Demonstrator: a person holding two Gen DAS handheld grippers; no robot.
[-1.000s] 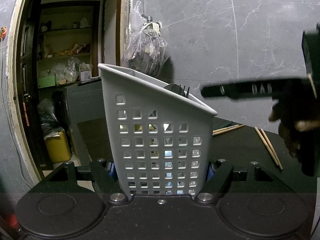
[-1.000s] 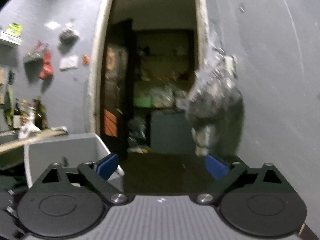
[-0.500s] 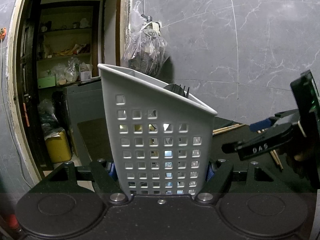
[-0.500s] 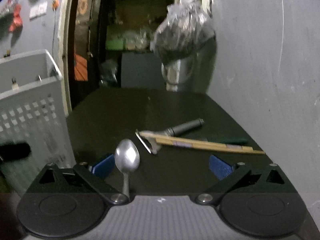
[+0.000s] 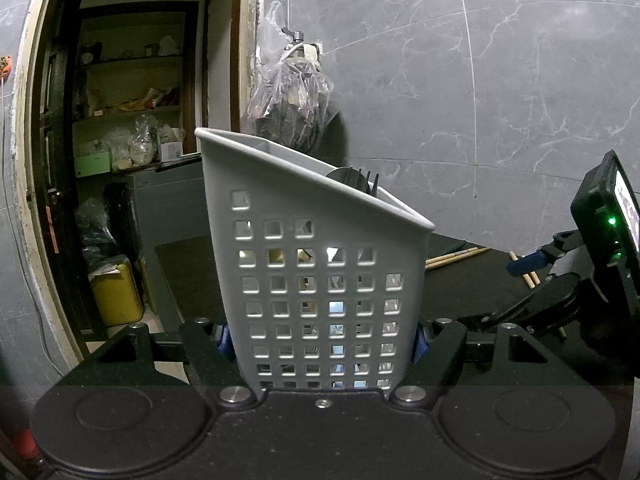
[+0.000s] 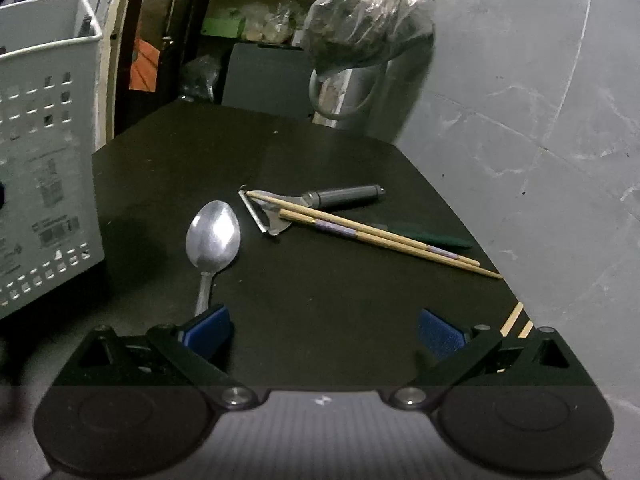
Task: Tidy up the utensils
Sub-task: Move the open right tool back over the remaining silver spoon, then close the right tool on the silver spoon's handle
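My left gripper (image 5: 322,342) is shut on the white perforated utensil basket (image 5: 316,264), which holds dark forks (image 5: 356,182). The basket also shows at the left of the right wrist view (image 6: 44,168). My right gripper (image 6: 324,332) is open and empty, low over the black table (image 6: 320,152). A metal spoon (image 6: 212,240) lies just ahead of its left finger. Beyond lie a peeler (image 6: 312,204) with a grey handle, a pair of chopsticks (image 6: 372,234) across it, and a dark green utensil (image 6: 436,238). Two more chopsticks (image 6: 516,320) lie by the right finger.
A grey marble wall (image 5: 480,100) stands behind the table. A plastic bag (image 5: 290,100) hangs on it by the doorway (image 5: 132,120) to a pantry. A yellow container (image 5: 116,294) sits on the floor. The table's right edge (image 6: 472,236) runs close to the wall.
My right gripper has come down from basket height and tilted toward the table, nearing the spoon. The left gripper and basket have not moved.
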